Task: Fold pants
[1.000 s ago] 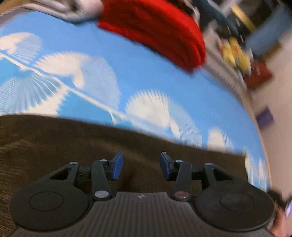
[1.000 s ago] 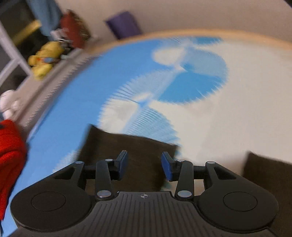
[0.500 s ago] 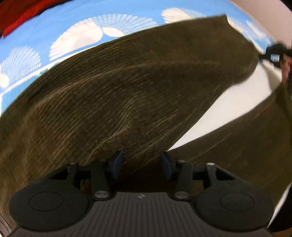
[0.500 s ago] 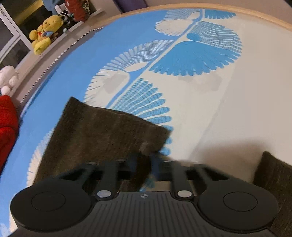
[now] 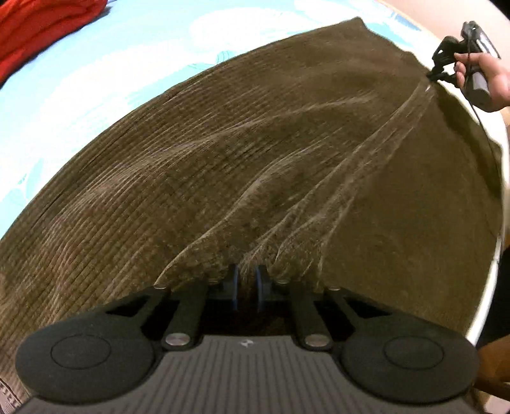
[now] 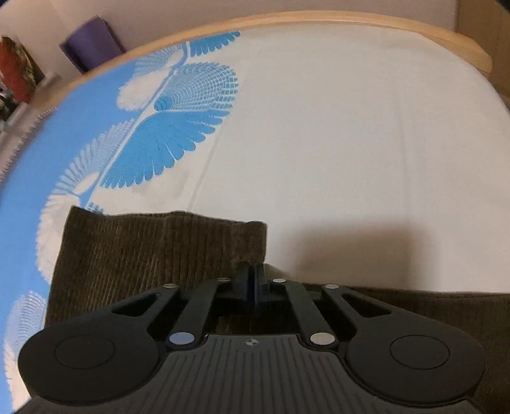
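While left gripper (image 5: 246, 283) closes pinching pants (image 5: 255, 153) and right gripper (image 6: 253, 283) clamps leg hem ahead, folding remains undone.

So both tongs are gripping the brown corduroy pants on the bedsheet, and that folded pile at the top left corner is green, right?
Not quite. The folded pile is red, not green; the left wrist view shows it. The rest holds: the left tongs, still closing, pinch the brown corduroy pants, the right tongs are shut on a leg end, and the pants lie on the bedsheet.
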The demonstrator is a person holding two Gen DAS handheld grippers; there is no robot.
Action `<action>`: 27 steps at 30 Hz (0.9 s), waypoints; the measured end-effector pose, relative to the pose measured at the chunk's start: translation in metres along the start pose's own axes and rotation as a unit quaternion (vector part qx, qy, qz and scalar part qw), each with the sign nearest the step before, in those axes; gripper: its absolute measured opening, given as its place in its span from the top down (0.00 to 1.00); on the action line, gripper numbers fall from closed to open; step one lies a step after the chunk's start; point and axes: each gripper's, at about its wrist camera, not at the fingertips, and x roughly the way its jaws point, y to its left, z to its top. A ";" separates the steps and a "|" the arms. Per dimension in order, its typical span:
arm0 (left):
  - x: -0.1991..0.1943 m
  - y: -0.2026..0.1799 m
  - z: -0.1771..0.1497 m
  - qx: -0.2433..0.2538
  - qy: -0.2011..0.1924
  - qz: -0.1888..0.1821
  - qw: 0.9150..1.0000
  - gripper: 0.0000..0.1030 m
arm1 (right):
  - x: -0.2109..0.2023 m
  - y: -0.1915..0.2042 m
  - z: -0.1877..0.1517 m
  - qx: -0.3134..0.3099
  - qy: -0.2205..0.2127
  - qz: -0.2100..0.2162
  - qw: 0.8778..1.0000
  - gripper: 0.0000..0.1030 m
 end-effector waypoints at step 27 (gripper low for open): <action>-0.068 0.253 -0.164 -0.421 -0.117 0.145 0.888 0.46 | -0.218 0.037 -0.046 -0.286 -0.136 0.265 0.911 0.62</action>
